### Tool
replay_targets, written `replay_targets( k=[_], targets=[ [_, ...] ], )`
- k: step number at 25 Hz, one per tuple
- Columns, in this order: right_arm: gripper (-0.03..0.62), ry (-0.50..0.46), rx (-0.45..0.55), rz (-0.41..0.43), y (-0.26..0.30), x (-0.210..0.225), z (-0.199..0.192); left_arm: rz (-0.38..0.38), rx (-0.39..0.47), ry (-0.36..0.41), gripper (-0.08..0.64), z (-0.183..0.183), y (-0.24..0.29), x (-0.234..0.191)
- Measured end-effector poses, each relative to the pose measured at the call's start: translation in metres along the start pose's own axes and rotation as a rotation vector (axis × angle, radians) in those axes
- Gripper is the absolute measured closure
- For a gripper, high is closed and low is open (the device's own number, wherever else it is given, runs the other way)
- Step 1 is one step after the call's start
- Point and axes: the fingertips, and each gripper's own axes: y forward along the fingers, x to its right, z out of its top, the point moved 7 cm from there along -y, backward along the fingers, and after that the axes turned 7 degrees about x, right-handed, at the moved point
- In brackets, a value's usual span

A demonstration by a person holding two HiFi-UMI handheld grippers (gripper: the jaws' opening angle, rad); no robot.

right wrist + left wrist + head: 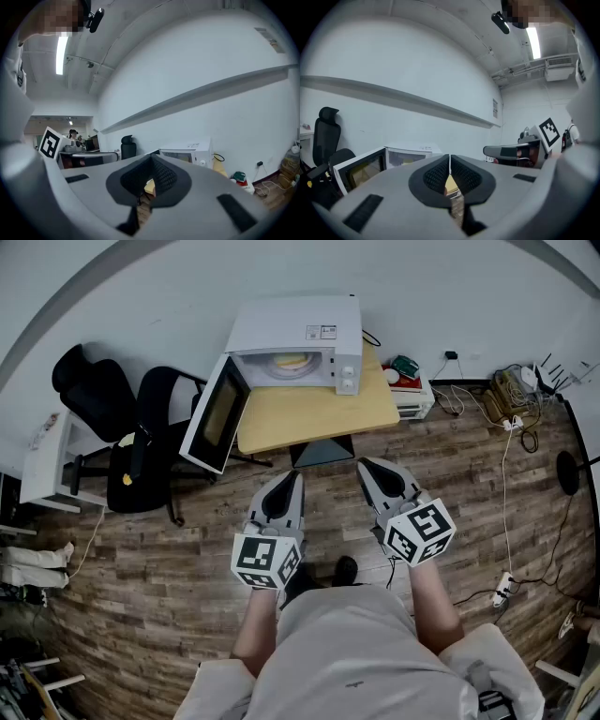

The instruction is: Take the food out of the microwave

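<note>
A white microwave stands at the back of a small wooden table, its door swung open to the left. Inside lies a yellowish dish of food. Both grippers hang over the floor in front of the table, apart from it, pointing toward the microwave. My left gripper is shut with nothing in it, and its own view shows the closed jaws with the microwave beyond. My right gripper is also shut and empty, with the microwave ahead to the right.
Two black office chairs stand left of the open door, with a white cabinet further left. A small appliance sits right of the table. Cables and power strips lie on the wooden floor at the right.
</note>
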Motion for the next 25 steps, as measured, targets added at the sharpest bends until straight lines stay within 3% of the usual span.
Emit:
replay_targets(
  k=[8,14,25],
  targets=[
    [0.592,-0.032,-0.005,0.017,-0.017,-0.001,-0.002,-0.014,-0.014,0.007,0.548,-0.004,-0.003,0.019],
    [0.592,-0.019,0.021,-0.017,-0.029,0.003,-0.005,-0.021,-0.014,0.014,0.548,-0.008,-0.006,0.033],
    [0.592,0.000,-0.004,0.022,-0.042,-0.001,-0.018,-0.013,-0.024,0.006,0.548,-0.019,-0.019,0.048]
  ],
)
